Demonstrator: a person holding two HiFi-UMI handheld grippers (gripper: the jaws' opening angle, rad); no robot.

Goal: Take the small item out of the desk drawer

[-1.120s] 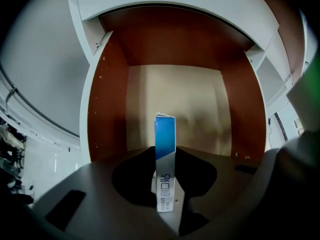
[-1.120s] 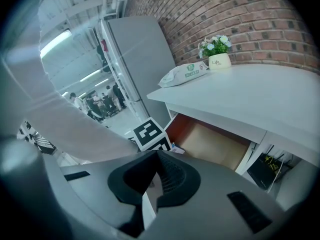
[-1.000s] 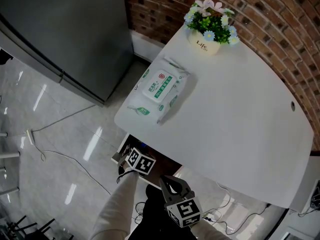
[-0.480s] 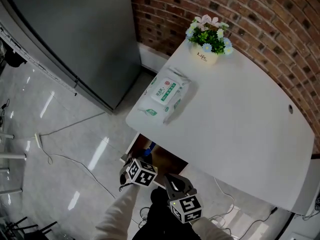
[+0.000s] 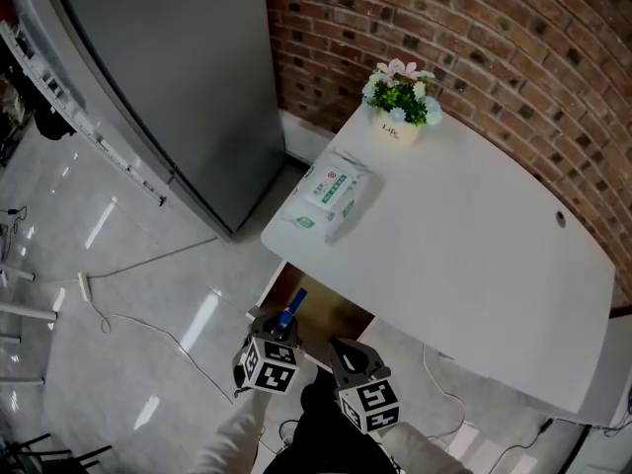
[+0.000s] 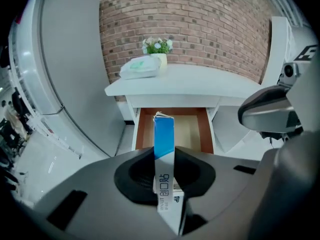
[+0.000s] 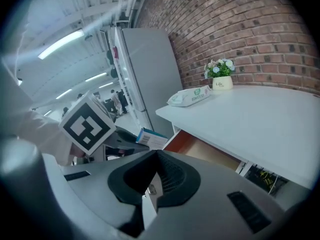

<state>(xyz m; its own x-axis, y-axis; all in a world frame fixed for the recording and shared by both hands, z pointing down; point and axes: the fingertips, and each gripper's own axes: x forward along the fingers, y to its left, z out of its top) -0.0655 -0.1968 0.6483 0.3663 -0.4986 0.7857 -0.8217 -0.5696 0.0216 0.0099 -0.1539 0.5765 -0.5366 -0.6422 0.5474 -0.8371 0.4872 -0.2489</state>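
A small blue and white box (image 6: 164,146) stands upright between my left gripper's (image 6: 165,184) pads, which are shut on it. In the head view the box (image 5: 292,307) sticks up from the left gripper (image 5: 282,326), just above the open wooden drawer (image 5: 331,316) under the white desk (image 5: 474,265). In the left gripper view, the drawer (image 6: 192,129) lies behind the box and shows a bare bottom. My right gripper (image 5: 344,349) hangs beside the left one, in front of the drawer. Its jaws (image 7: 152,176) are shut with nothing between them. The box (image 7: 152,138) also shows in the right gripper view.
A pack of wet wipes (image 5: 331,194) and a small pot of flowers (image 5: 397,99) sit on the desk's far left part. A tall grey cabinet (image 5: 168,77) stands left of the desk, a brick wall (image 5: 513,57) behind it. Cables (image 5: 128,314) lie on the glossy floor.
The left gripper has risen from the drawer's mouth with the blue box, which now shows above the drawer. The right gripper has lifted slightly.
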